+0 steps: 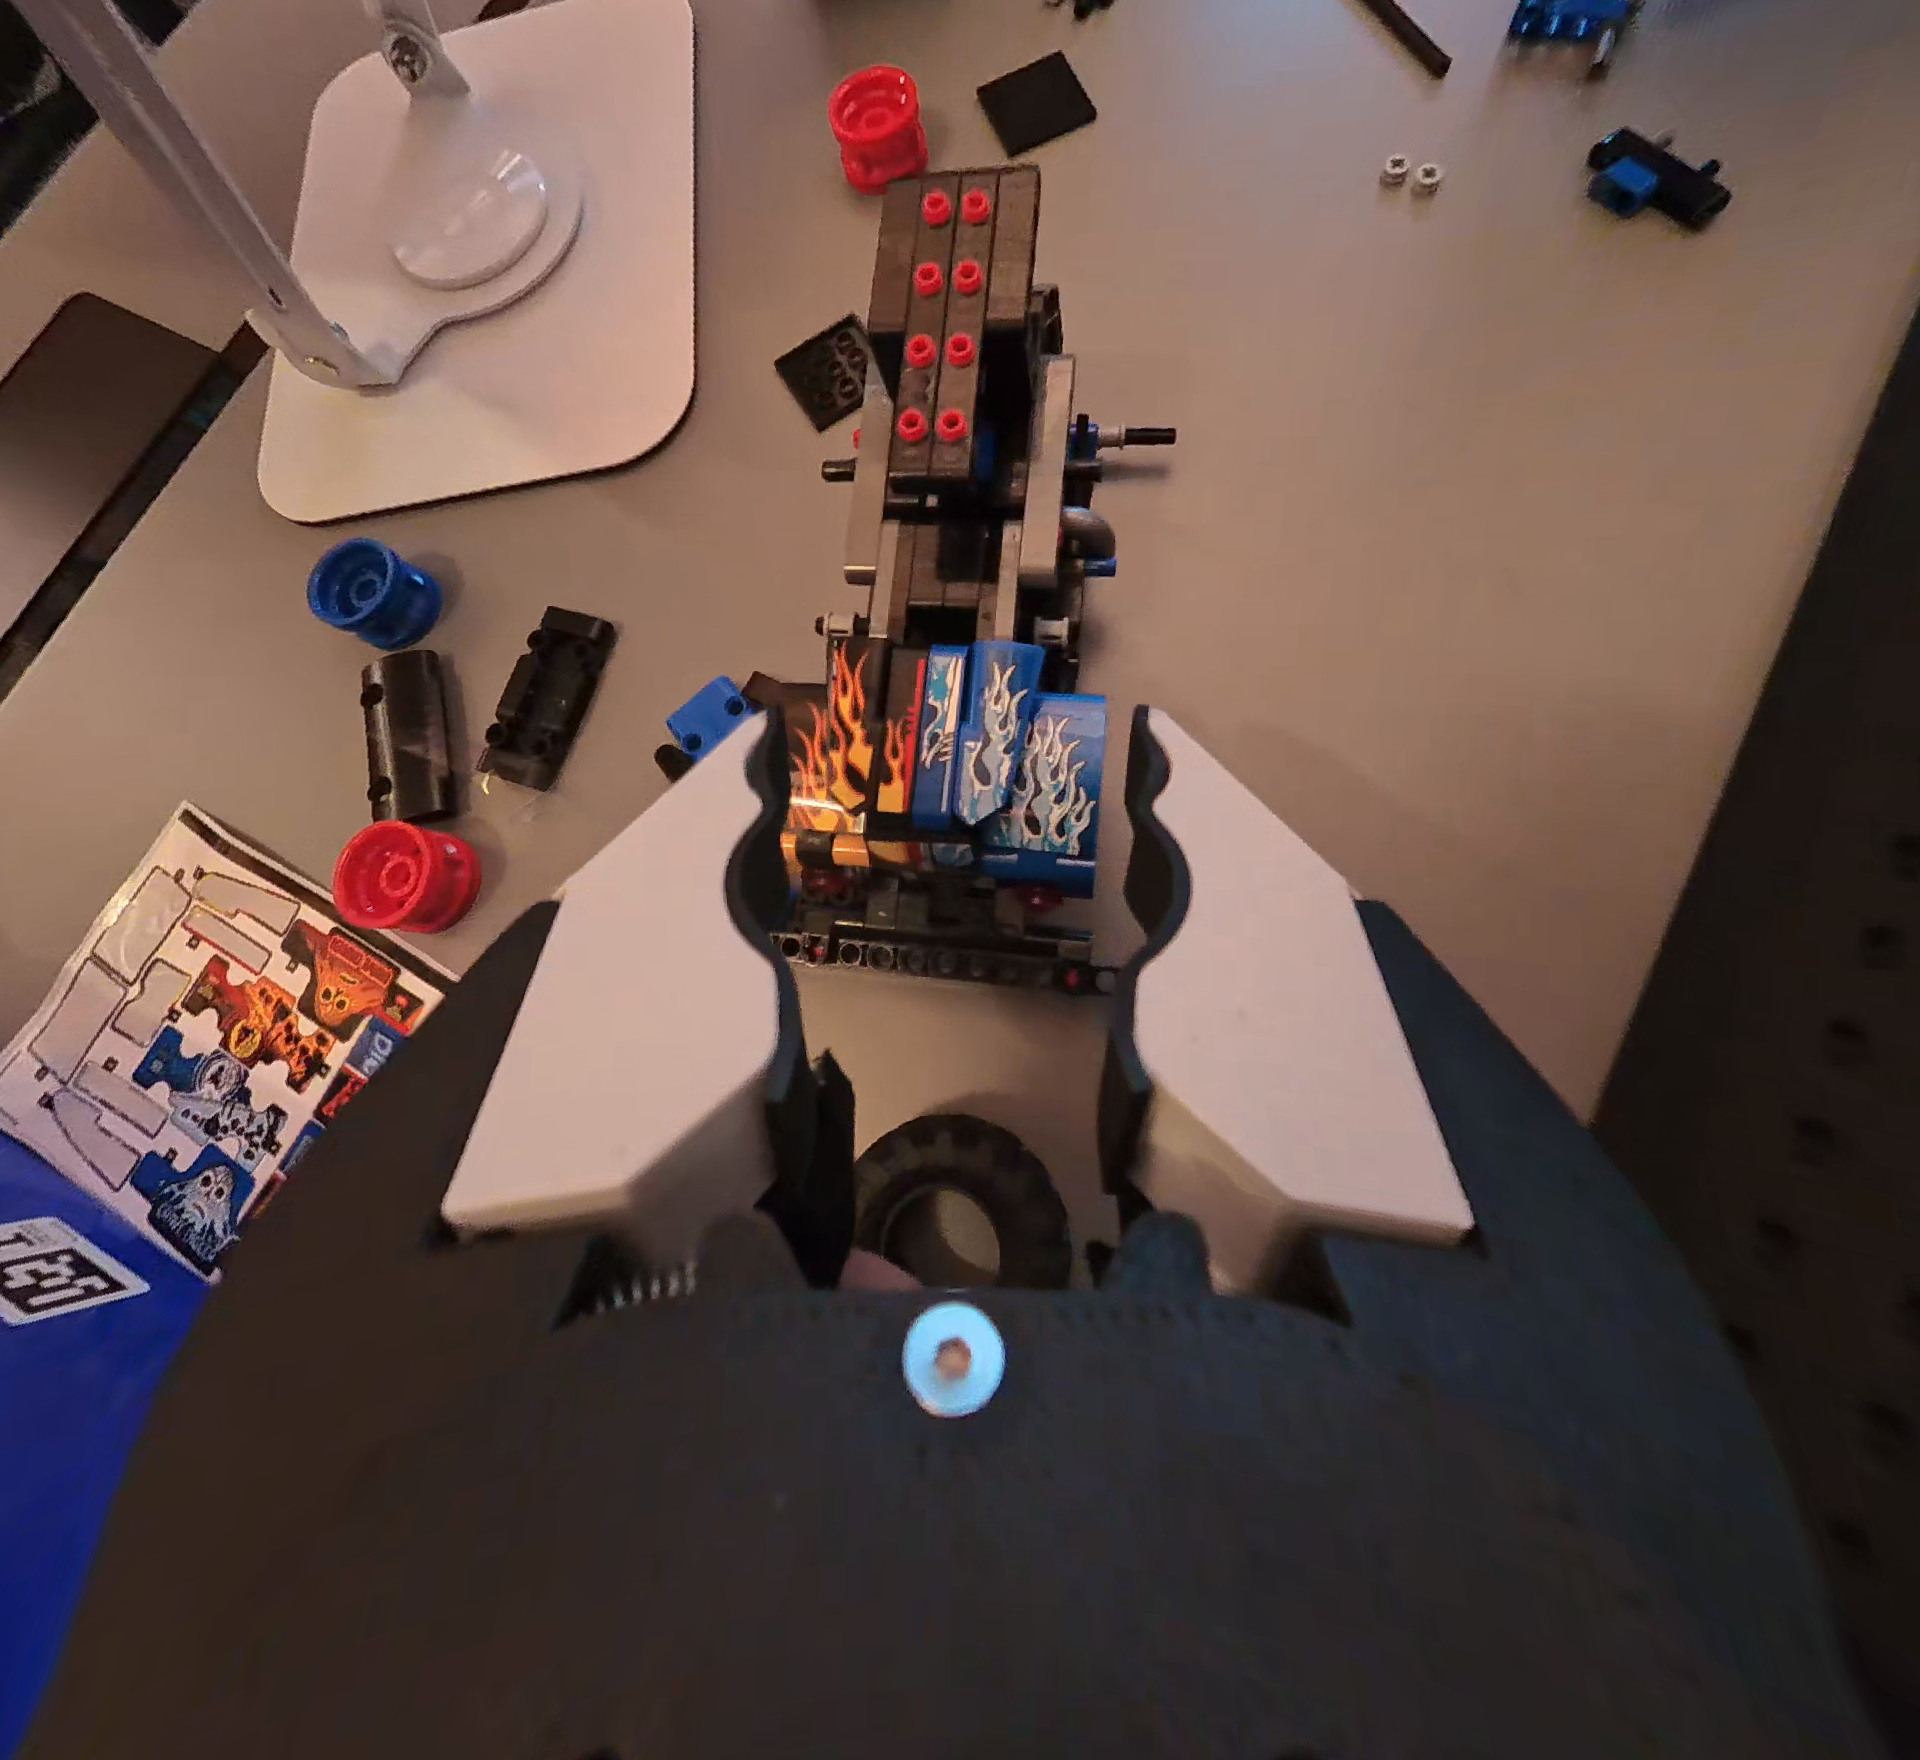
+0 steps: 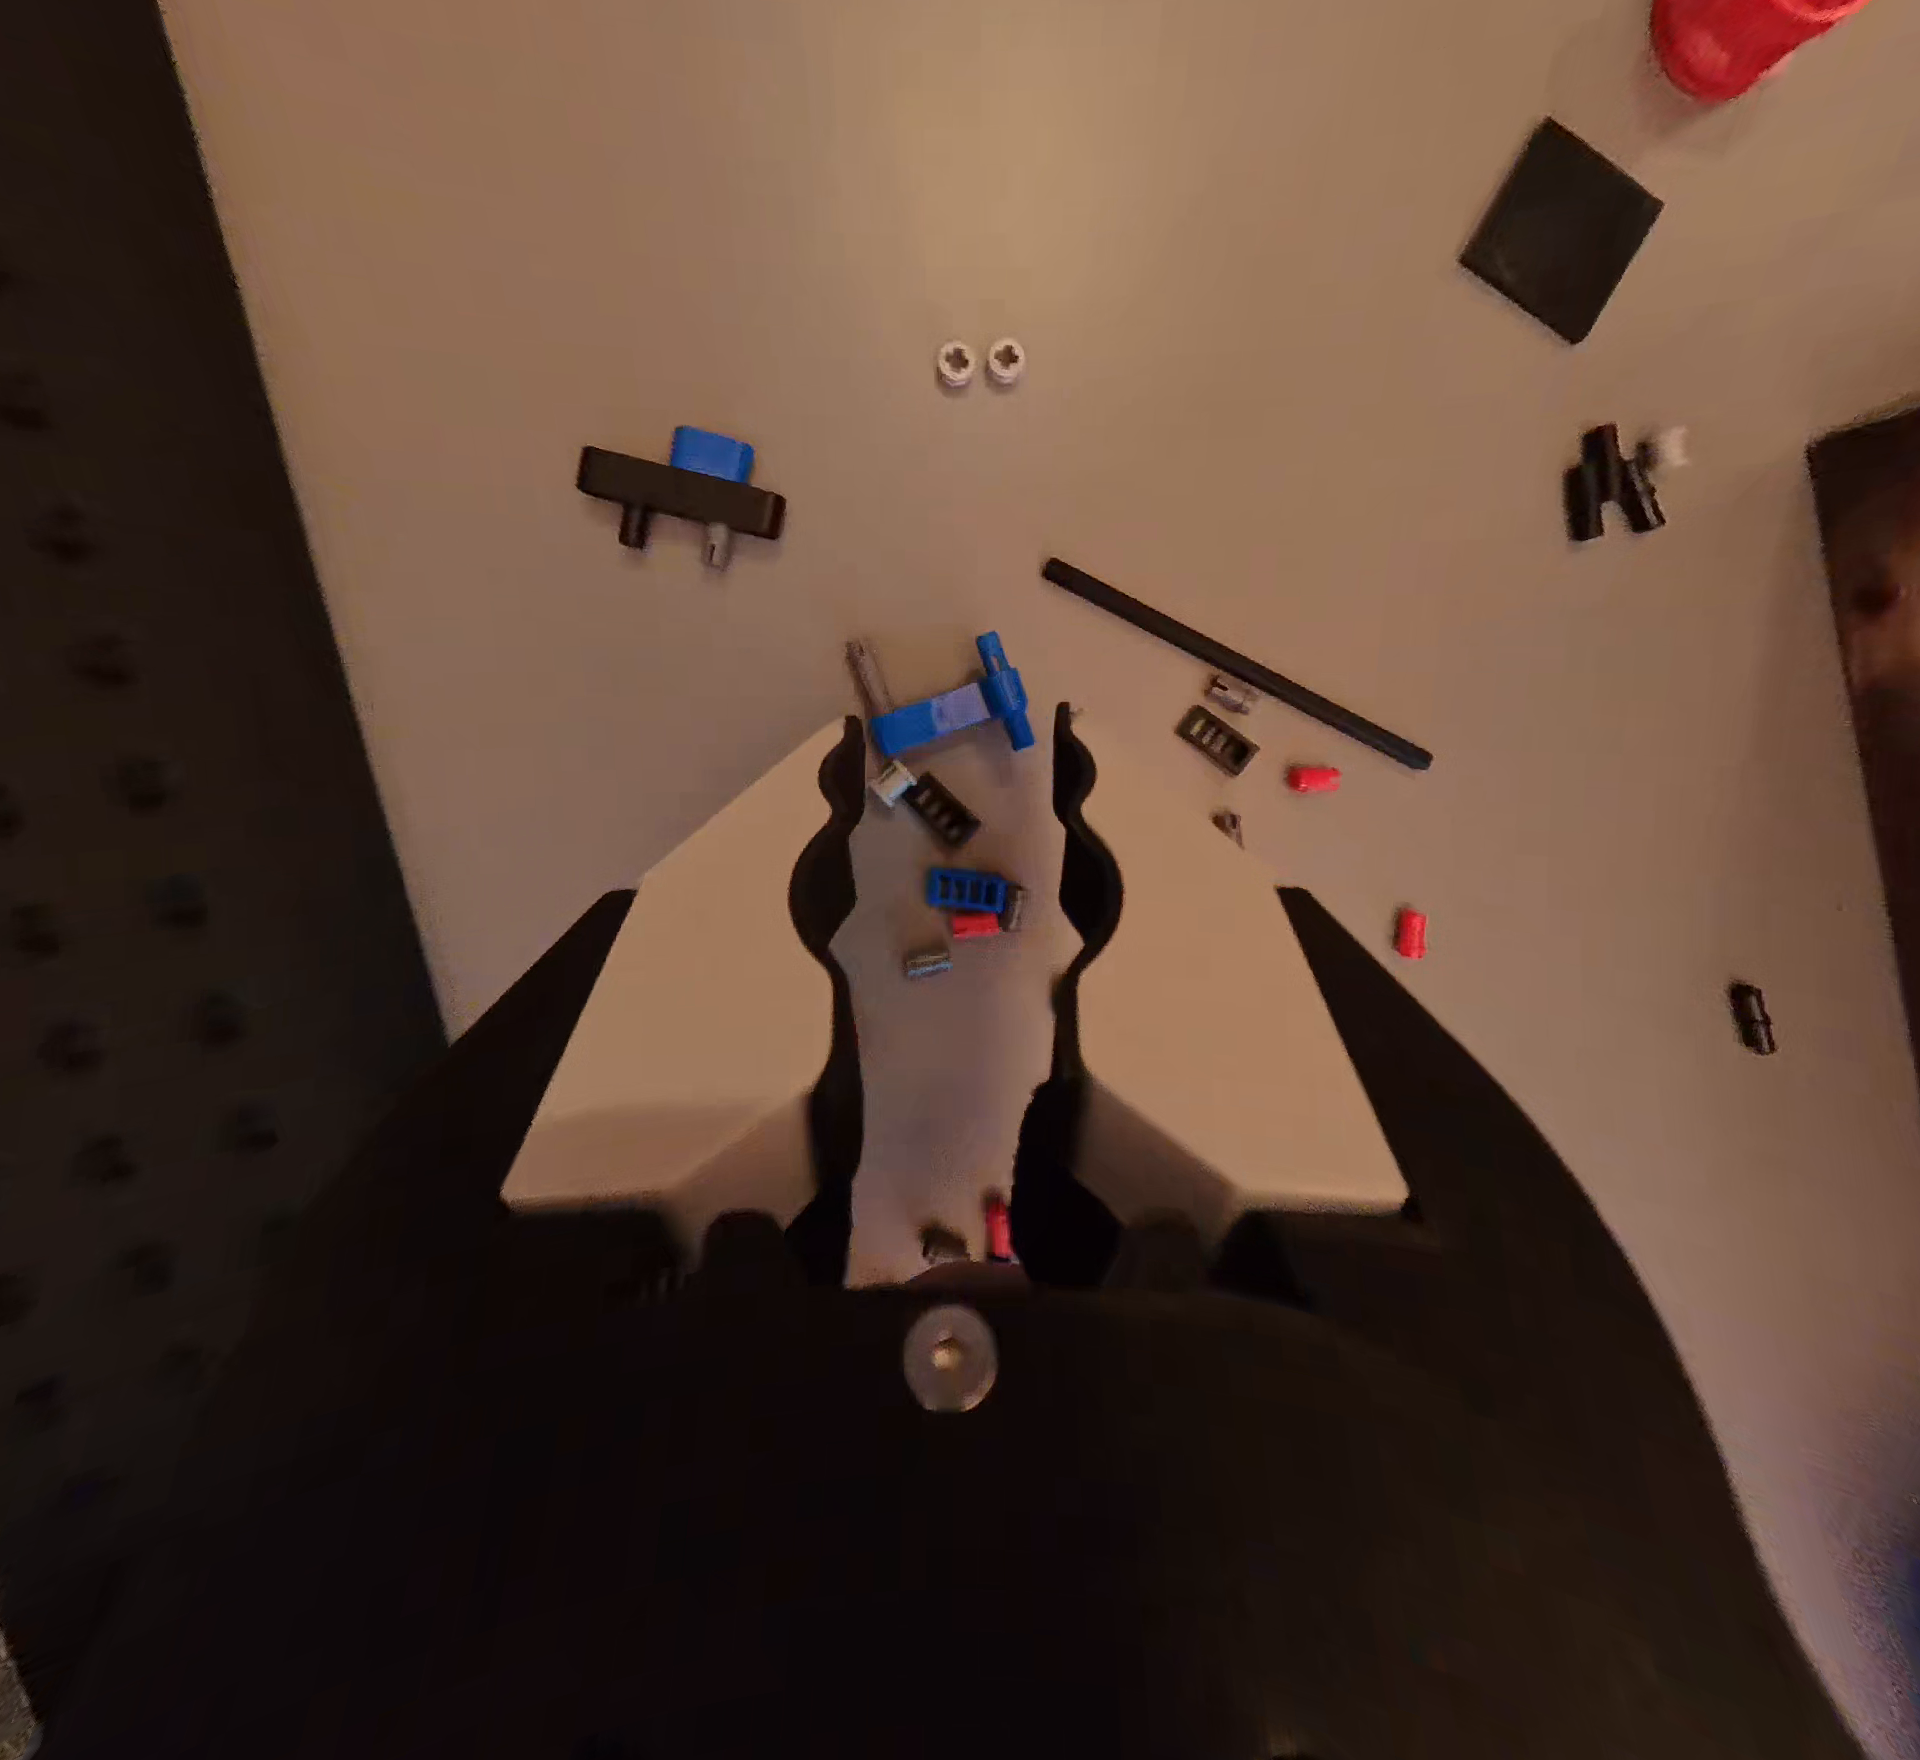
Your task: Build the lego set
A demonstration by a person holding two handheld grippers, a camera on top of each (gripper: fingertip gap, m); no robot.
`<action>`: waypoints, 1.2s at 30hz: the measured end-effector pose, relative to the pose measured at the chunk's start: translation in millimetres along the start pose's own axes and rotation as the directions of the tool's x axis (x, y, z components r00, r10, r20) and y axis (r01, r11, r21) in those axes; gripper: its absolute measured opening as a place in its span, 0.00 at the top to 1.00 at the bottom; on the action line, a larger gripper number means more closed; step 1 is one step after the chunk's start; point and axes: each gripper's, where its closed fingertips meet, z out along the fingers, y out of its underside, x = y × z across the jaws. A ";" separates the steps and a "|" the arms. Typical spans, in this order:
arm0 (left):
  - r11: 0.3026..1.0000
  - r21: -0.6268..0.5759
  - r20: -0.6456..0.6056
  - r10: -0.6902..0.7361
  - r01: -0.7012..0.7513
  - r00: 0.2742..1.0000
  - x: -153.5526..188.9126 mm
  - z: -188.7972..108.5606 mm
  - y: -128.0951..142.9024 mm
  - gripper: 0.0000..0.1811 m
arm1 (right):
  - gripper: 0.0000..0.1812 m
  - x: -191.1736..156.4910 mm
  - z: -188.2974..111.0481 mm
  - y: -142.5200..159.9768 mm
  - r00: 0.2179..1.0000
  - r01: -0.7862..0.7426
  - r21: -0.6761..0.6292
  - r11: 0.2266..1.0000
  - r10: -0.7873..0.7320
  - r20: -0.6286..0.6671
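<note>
My left gripper (image 1: 948,754) is spread wide, jaws either side of the front of the lego truck (image 1: 956,588) on the grey table (image 1: 1455,567); I can't tell if the pads touch it; flame-stickered hood sits between the tips, orange flames on one half, blue-white on the other; black bed with red studs runs away from me. A black tyre (image 1: 961,1201) lies on the table low between my fingers. To the left: blue wheel hub (image 1: 372,590), red wheel hub (image 1: 407,875), two black panels, sticker sheet (image 1: 197,1014), white lamp base (image 1: 488,256); another red hub (image 1: 878,126) and a black square tile (image 1: 1037,102) beyond the truck.

My right gripper (image 2: 958,723) is open at a narrower gap, holding nothing, above loose parts: blue connector piece (image 2: 951,713) just past the tips, small blue grille (image 2: 968,887), red pin (image 2: 975,926) and black grille (image 2: 940,811) between the jaws; long black axle (image 2: 1236,661) to the right; two white bushes (image 2: 980,362) and a black beam with blue block (image 2: 681,489) farther out; view slightly blurred.
</note>
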 end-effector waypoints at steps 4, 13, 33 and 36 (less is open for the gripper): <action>1.000 -0.018 -0.006 -0.018 0.018 1.000 -1.9 6.5 8.3 0.64 | 0.85 -4.2 7.6 -5.5 0.997 -0.033 0.062 0.998 0.029 0.072; 0.999 0.003 0.002 -0.033 0.033 0.999 -3.8 7.8 12.5 0.64 | 0.95 -2.3 15.9 -10.8 0.994 -0.053 0.101 0.994 0.043 0.101; 1.000 0.001 0.001 -0.030 0.030 1.000 -3.5 12.0 10.7 0.63 | 0.95 -9.8 -29.1 -116.2 0.998 -0.046 0.416 0.908 0.028 0.049; 1.000 0.003 0.004 -0.027 0.027 1.000 -3.5 12.9 10.4 0.63 | 0.95 -12.2 -23.6 -129.4 0.998 -0.047 0.457 0.888 0.026 0.051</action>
